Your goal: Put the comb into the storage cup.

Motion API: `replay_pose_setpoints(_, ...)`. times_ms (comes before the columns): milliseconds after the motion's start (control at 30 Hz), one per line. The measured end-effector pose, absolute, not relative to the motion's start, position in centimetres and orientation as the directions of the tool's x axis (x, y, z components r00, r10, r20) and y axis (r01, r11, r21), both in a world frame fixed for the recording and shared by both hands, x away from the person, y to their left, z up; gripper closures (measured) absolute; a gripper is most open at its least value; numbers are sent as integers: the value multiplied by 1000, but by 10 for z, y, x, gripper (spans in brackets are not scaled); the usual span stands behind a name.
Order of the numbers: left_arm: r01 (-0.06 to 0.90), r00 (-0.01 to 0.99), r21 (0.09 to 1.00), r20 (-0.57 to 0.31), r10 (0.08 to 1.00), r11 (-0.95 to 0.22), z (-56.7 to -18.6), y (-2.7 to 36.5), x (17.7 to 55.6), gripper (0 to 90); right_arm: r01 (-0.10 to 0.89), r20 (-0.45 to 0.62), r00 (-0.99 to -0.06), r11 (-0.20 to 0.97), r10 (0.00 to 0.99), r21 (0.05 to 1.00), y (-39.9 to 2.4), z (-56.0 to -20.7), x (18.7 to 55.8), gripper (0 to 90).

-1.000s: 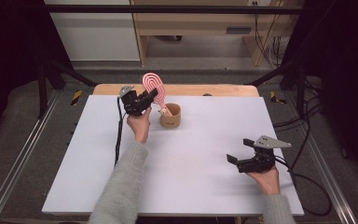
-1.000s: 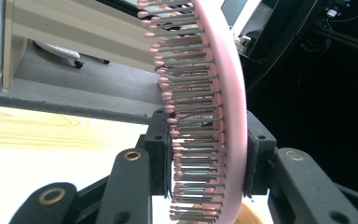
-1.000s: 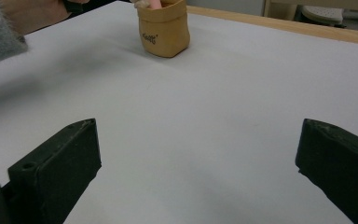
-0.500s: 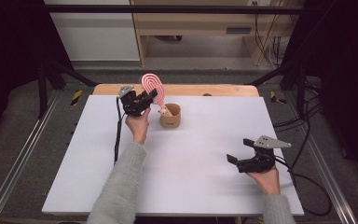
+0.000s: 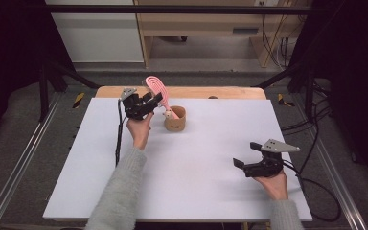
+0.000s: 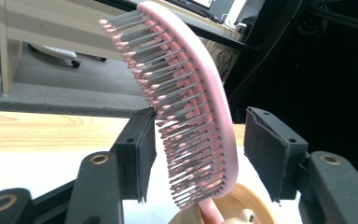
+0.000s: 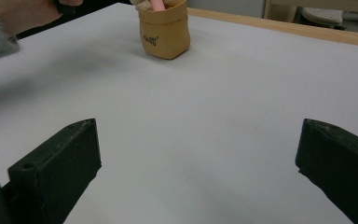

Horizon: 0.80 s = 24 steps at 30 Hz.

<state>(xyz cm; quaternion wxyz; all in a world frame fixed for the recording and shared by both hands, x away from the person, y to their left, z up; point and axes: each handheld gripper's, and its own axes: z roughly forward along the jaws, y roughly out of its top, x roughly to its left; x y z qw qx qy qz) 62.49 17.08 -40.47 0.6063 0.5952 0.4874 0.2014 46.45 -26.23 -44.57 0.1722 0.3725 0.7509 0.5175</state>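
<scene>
A: Hairbrush (image 6: 200, 116) first: where did you have it?

B: Your pink hairbrush stood handle-down in the small tan pot (image 5: 175, 120), head leaning up and away from the pot's rim. A small pale figure (image 5: 171, 114) sat in the pot beside the handle.

A: And your left gripper (image 5: 148, 101)?

B: Its jaws had just been opening. The brush head was between them, but the pads stood off: the right pad clear of the pink back, the left pad close by the bristle tips. So you had hold of nothing.

A: How would the brush handle?

B: I judged it light, with a stiff, smooth plastic back that could slip. The bristles would flex, so squeezing across them gives a spongy hold. Better to take it by its edges, or lower on the neck just above the pot.

A: What did each view give you?

B: Your left gripper view showed the gap at the pads; from the high view that was too small to tell. The right gripper view showed lettering on the pot's side, and your right gripper (image 5: 256, 163) with jaws wide apart and empty, well away from the pot on the white table (image 5: 196, 182).
</scene>
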Motion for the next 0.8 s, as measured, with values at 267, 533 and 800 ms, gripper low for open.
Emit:
replay_pose_setpoints(267, 321, 451, 929, -322, 833, 185, -397, 173, 619, 331, 380, 130, -662, 182, 738, 907, -262, -445, 464, 4)
replay_pose_setpoints(533, 314, 454, 938, -285, 844, 148, -389, 178, 612, 214, 377, 130, -662, 178, 738, 909, -263, -444, 464, 3)
replay_pose_setpoints(800, 329, 461, 940, -246, 853, 93, -379, 181, 601, 68, 374, 129, -662, 177, 739, 910, -263, -443, 463, 3)
